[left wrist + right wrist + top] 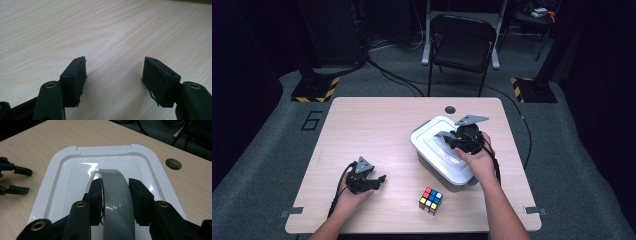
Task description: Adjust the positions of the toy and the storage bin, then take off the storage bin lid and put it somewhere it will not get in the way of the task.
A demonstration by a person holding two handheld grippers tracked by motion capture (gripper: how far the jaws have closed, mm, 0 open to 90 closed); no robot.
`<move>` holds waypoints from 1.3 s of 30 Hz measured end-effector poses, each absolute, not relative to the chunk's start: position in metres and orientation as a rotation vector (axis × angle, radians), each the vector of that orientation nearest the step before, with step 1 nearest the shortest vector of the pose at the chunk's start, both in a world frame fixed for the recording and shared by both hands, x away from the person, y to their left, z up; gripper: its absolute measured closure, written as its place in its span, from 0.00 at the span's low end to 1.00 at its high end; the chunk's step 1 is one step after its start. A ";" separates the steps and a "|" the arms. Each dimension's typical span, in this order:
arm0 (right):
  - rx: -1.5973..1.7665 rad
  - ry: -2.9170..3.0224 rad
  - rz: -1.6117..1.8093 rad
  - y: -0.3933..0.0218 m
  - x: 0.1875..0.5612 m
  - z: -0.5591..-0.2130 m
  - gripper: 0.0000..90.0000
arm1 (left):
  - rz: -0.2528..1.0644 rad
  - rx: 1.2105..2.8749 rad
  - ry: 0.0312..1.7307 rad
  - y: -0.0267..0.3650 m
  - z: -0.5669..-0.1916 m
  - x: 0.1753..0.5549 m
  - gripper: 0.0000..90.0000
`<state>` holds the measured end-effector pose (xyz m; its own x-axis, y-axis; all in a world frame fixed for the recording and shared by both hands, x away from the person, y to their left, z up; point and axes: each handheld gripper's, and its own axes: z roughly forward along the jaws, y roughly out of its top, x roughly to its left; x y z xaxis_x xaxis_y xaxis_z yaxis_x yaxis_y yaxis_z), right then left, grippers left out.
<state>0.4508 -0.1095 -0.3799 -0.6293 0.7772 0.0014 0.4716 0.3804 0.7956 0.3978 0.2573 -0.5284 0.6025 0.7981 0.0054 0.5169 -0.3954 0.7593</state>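
Handle (115, 202) first, since that's what we're gripping: it's a grey arched strap, smooth and a bit glossy, curving up out of the middle of a white lid (75, 170). That lid is shiny moulded plastic, a rounded rectangle with a raised rim and a sunken centre panel that throws back the lights. It sits on a white plastic container (443, 150) with rounded corners on the right half of the counter (372, 130), which is pale wood-grain laminate with a round cable hole near the far edge.

Our right gripper (115, 195) has its two black blocky pads pressed against either side of the handle, so it's clamped on it. In the high view our right hand (479, 160) reaches in from the near side over the container, gripper (452, 139) pointing down and away from us, with the grey three-cornered plate on top.

Our left gripper (113, 80) rests low over bare counter on the near left, its jaws standing apart with only wood grain between them; the rubbery pads look a bit frayed at the edges. Our left hand (354, 192) is wrapped round the body from behind.

Just in front of the container, near the counter's front edge, sits a Rubik's cube (431, 200), scrambled colours, tilted corner-on to us.
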 end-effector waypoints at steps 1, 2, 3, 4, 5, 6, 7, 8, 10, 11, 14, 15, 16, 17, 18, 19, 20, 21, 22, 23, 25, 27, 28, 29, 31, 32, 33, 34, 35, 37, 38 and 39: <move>1.085 2.272 1.127 -0.109 0.451 -0.380 0.72 | 0.483 2.085 1.035 0.257 -0.528 0.398 0.40; 1.094 2.266 1.129 -0.109 0.450 -0.380 0.72 | 0.485 2.086 1.034 0.257 -0.528 0.398 0.40; 1.092 2.265 1.128 -0.109 0.450 -0.380 0.72 | 0.484 2.086 1.034 0.257 -0.528 0.398 0.40; 1.082 2.267 1.125 -0.109 0.450 -0.380 0.72 | 0.485 2.087 1.034 0.257 -0.528 0.398 0.40; 1.076 2.270 1.120 -0.109 0.450 -0.380 0.72 | 0.484 2.087 1.033 0.257 -0.528 0.398 0.40; 1.078 2.269 1.120 -0.109 0.450 -0.380 0.72 | 0.487 2.089 1.031 0.258 -0.528 0.398 0.40; 1.081 2.267 1.121 -0.109 0.450 -0.380 0.72 | 0.486 2.087 1.033 0.257 -0.528 0.398 0.40; 1.079 2.267 1.124 -0.109 0.450 -0.380 0.72 | 0.486 2.087 1.033 0.257 -0.528 0.398 0.40; 1.083 2.270 1.125 -0.109 0.450 -0.380 0.73 | 0.489 2.082 1.034 0.257 -0.528 0.398 0.40; 1.083 2.270 1.125 -0.109 0.450 -0.380 0.73 | 0.489 2.082 1.034 0.257 -0.528 0.398 0.40; 1.084 2.278 1.136 -0.110 0.450 -0.379 0.74 | 0.488 2.081 1.034 0.257 -0.528 0.398 0.40; 1.084 2.278 1.136 -0.110 0.450 -0.379 0.74 | 0.488 2.081 1.034 0.257 -0.528 0.398 0.40; 1.077 2.281 1.135 -0.110 0.450 -0.379 0.74 | 0.486 2.078 1.036 0.257 -0.529 0.398 0.40; 1.078 2.281 1.137 -0.110 0.450 -0.378 0.74 | 0.490 2.082 1.033 0.257 -0.528 0.398 0.40; 1.074 2.284 1.139 -0.111 0.450 -0.378 0.74 | 0.488 2.083 1.033 0.257 -0.528 0.398 0.40; 1.074 2.284 1.139 -0.111 0.450 -0.378 0.74 | 0.488 2.083 1.033 0.257 -0.528 0.398 0.40; 1.076 2.284 1.146 -0.111 0.450 -0.378 0.74 | 0.488 2.080 1.035 0.257 -0.529 0.398 0.40; 1.076 2.284 1.146 -0.111 0.450 -0.378 0.74 | 0.488 2.080 1.035 0.257 -0.529 0.398 0.40; 1.075 2.283 1.147 -0.111 0.450 -0.378 0.74 | 0.490 2.083 1.032 0.257 -0.528 0.398 0.40; 1.075 2.283 1.147 -0.111 0.450 -0.378 0.74 | 0.490 2.082 1.033 0.257 -0.528 0.398 0.40; 1.075 2.283 1.148 -0.111 0.450 -0.377 0.74 | 0.490 2.082 1.033 0.257 -0.528 0.398 0.40; 1.068 2.280 1.149 -0.111 0.450 -0.377 0.74 | 0.490 2.083 1.032 0.257 -0.528 0.398 0.40; 1.068 2.279 1.151 -0.111 0.450 -0.377 0.74 | 0.486 2.080 1.035 0.257 -0.529 0.398 0.40; 1.068 2.281 1.152 -0.111 0.450 -0.376 0.74 | 0.488 2.082 1.034 0.257 -0.528 0.398 0.40; 1.069 2.280 1.154 -0.111 0.449 -0.376 0.74 | 0.488 2.081 1.035 0.257 -0.529 0.398 0.40; 1.076 2.279 1.154 -0.111 0.449 -0.376 0.74 | 0.490 2.084 1.032 0.257 -0.528 0.398 0.40; 1.076 2.279 1.154 -0.111 0.449 -0.376 0.74 | 0.490 2.084 1.032 0.257 -0.528 0.398 0.40; 1.074 2.277 1.156 -0.111 0.449 -0.375 0.74 | 0.490 2.083 1.032 0.257 -0.528 0.398 0.40; 1.070 2.278 1.156 -0.111 0.448 -0.375 0.74 | 0.490 2.083 1.032 0.257 -0.528 0.398 0.40; 1.069 2.279 1.155 -0.111 0.448 -0.375 0.74 | 0.490 2.083 1.033 0.257 -0.528 0.398 0.40; 1.073 2.280 1.153 -0.111 0.448 -0.375 0.74 | 0.489 2.083 1.033 0.257 -0.528 0.398 0.40; 1.082 2.281 1.154 -0.111 0.448 -0.375 0.74 | 0.490 2.084 1.032 0.257 -0.528 0.398 0.40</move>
<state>0.4482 -0.1106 -0.3751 -0.6401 0.7680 0.0193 0.4703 0.3719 0.8003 0.3980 0.2574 -0.5283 0.6022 0.7983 0.0102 0.5130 -0.3967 0.7612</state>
